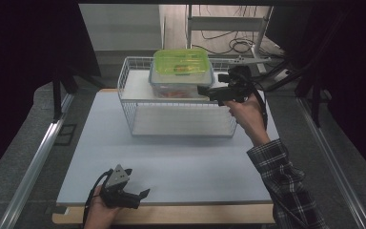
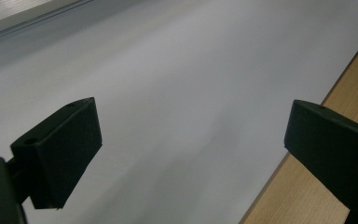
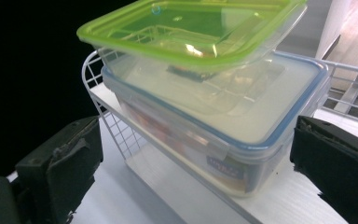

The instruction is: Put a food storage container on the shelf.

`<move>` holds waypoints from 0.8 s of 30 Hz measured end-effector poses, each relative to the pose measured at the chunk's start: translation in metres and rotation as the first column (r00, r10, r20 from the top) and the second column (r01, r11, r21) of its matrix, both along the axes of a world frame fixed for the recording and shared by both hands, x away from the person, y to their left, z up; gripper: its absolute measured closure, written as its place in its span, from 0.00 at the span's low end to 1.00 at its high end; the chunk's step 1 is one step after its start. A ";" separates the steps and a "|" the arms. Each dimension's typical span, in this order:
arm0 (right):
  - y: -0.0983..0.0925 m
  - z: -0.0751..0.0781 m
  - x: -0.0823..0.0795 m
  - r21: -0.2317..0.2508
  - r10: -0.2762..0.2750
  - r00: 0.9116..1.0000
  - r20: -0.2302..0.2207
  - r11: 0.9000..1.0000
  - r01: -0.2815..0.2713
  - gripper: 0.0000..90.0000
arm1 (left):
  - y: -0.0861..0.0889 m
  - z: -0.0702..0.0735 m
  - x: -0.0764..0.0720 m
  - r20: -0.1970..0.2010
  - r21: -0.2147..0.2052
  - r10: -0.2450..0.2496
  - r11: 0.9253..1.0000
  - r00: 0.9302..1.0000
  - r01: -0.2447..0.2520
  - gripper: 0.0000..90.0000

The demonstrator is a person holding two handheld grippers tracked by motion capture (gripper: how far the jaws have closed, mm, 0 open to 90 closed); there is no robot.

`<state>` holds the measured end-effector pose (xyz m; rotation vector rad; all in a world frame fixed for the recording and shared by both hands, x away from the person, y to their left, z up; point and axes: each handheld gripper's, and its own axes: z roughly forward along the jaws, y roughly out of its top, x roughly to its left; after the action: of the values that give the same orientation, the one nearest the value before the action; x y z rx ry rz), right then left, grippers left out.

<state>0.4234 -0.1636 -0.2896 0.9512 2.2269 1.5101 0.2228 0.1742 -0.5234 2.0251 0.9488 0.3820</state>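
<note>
Right tongs [image 3: 193, 154] spread, nothing pinched, facing clear blue-rimmed plastic box [image 3: 223, 126] on wire rack's [image 1: 128, 102] right edge — the tilted green-lidded tub [image 3: 191, 28] above could slide; left tongs [image 2: 191, 154] spread over worktop [image 2: 177, 70].

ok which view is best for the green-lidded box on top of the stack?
Right gripper view: the green-lidded box is close, its clear walls and seat on the blue-rimmed box plain. The high view shows it small and far, in the wire basket. The left gripper view faces the bare table.

Green lid [image 1: 181, 61], clear box [image 1: 181, 85] with blue-rimmed lid, white wire basket [image 1: 128, 102], pale grey worktop [image 1: 171, 167] with wood edge, black grippers [image 1: 205, 90], plaid sleeve [image 1: 286, 186].
</note>
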 end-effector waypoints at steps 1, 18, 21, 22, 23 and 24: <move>0.000 -0.001 -0.001 -0.006 0.002 1.000 0.005 1.000 -0.002 0.03 | 0.000 0.000 0.000 -0.001 -0.002 0.000 1.000 1.000 0.000 0.05; -0.006 -0.016 -0.020 -0.023 0.023 1.000 0.010 0.999 -0.023 0.02 | -0.001 0.000 0.000 0.000 0.000 -0.002 1.000 1.000 0.002 0.05; -0.006 -0.019 -0.023 -0.041 0.025 1.000 0.019 0.999 -0.024 0.01 | -0.001 0.000 0.000 0.001 0.001 -0.002 1.000 1.000 0.002 0.05; -0.006 -0.020 -0.025 -0.048 0.026 0.999 0.021 0.999 -0.025 0.01 | -0.001 0.000 0.000 0.000 0.000 -0.002 1.000 1.000 0.002 0.05; -0.006 -0.022 -0.026 -0.052 0.028 0.999 0.020 0.998 -0.027 0.01 | -0.001 0.000 0.000 0.000 0.001 -0.003 1.000 1.000 0.003 0.05; -0.006 -0.023 -0.027 -0.056 0.029 0.999 0.023 0.998 -0.028 0.01 | -0.001 0.000 0.000 0.000 0.001 -0.003 1.000 1.000 0.003 0.05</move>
<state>0.3962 -0.1700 -0.3123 0.8840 2.2622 1.4559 0.2226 0.1734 -0.5239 2.0272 0.9456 0.3812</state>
